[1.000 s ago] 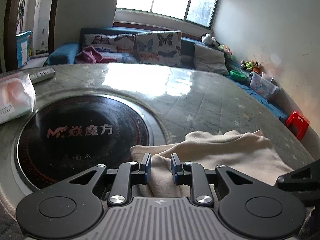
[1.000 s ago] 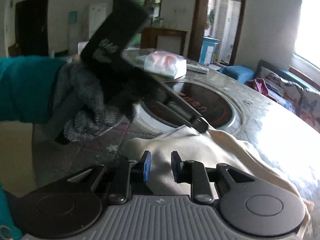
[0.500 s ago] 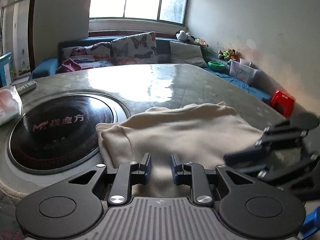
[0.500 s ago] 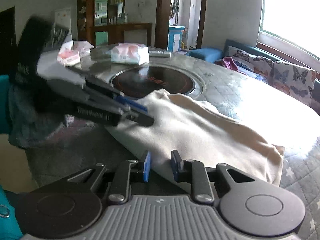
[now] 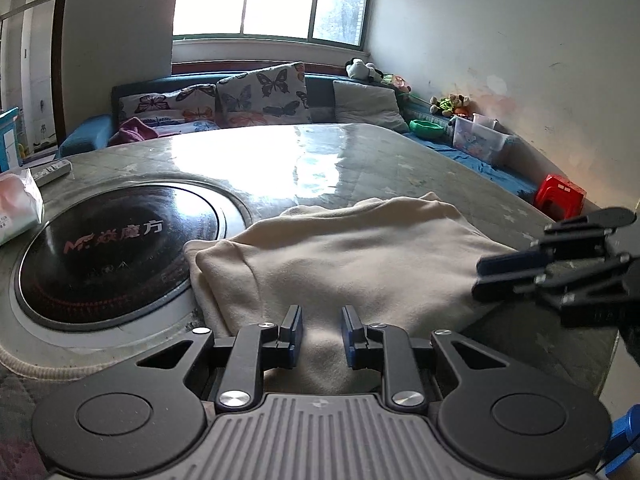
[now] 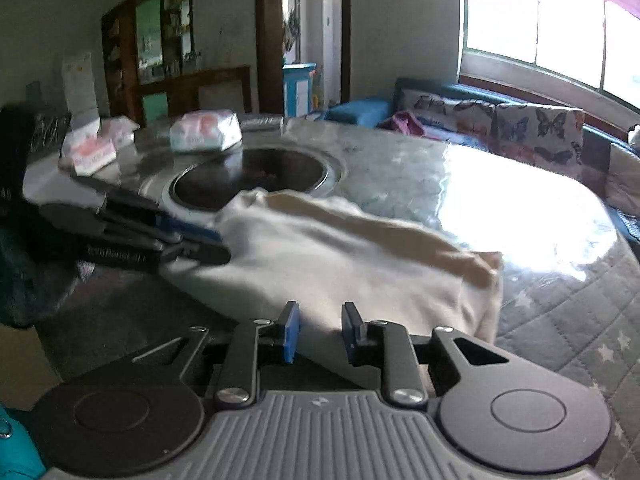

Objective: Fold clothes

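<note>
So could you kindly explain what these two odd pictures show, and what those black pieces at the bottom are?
Each picture comes from a camera mounted on hand-held tongs, one per hand. The left tongs look toward the window; the right tongs look toward the doorway, and each camera sees the other tool at its edge. On the table lies a folded cream garment beside a round black cooktop. Both tongs stand slightly apart above the garment's near edge, seemingly holding nothing.

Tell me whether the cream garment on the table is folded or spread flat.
Folded. The cream garment lies as a compact, doubled-over bundle with layered edges, beside the round black cooktop.
</note>
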`<move>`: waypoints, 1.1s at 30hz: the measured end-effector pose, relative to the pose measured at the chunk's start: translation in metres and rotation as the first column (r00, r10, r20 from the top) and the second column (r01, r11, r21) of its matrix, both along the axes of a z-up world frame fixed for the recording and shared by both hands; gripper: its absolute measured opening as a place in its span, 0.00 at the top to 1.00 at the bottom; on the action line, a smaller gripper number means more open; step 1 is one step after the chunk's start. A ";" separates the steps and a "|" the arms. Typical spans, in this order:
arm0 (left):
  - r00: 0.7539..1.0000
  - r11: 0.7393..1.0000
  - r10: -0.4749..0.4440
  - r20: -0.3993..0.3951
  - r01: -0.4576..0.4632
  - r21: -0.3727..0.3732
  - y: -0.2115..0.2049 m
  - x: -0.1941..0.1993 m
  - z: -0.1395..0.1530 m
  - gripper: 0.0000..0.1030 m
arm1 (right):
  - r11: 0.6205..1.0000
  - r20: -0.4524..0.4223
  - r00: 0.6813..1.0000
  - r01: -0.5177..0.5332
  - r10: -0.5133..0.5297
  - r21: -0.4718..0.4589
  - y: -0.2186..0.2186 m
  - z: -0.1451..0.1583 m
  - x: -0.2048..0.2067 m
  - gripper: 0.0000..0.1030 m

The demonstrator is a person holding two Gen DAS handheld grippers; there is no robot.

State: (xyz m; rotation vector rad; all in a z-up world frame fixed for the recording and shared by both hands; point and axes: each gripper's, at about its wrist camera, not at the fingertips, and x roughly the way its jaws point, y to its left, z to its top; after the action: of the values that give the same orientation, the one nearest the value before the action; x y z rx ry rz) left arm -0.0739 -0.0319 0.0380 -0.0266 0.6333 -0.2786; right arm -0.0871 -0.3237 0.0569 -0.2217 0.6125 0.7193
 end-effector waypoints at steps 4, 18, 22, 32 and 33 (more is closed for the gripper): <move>1.000 1.000 0.004 0.000 -0.004 -0.007 0.000 -0.001 -0.001 0.77 | 0.998 -0.011 0.997 0.070 -0.070 -0.005 -0.013 -0.005 0.008 0.79; 1.000 1.000 -0.002 0.003 0.002 -0.006 -0.003 -0.006 -0.002 0.76 | 0.993 -0.084 0.990 0.117 -0.115 0.015 -0.041 -0.005 0.018 0.78; 1.000 1.000 0.000 0.003 0.000 -0.007 -0.003 -0.006 -0.002 0.76 | 0.994 -0.067 0.992 0.109 -0.107 0.018 -0.032 0.010 0.037 0.78; 1.000 1.000 0.000 -0.004 0.000 -0.013 -0.002 -0.006 -0.002 0.75 | 0.995 -0.068 0.993 0.095 -0.093 0.021 0.011 0.009 0.113 0.78; 1.000 1.000 -0.001 -0.004 0.001 -0.014 -0.002 -0.006 -0.002 0.75 | 0.995 -0.074 0.993 0.095 -0.094 0.015 0.015 0.006 0.119 0.79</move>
State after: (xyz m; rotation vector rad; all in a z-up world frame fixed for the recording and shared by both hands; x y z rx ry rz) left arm -0.0802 -0.0335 0.0362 -0.0403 0.6358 -0.2837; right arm 0.0316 -0.3088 0.0624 -0.1490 0.6814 0.6437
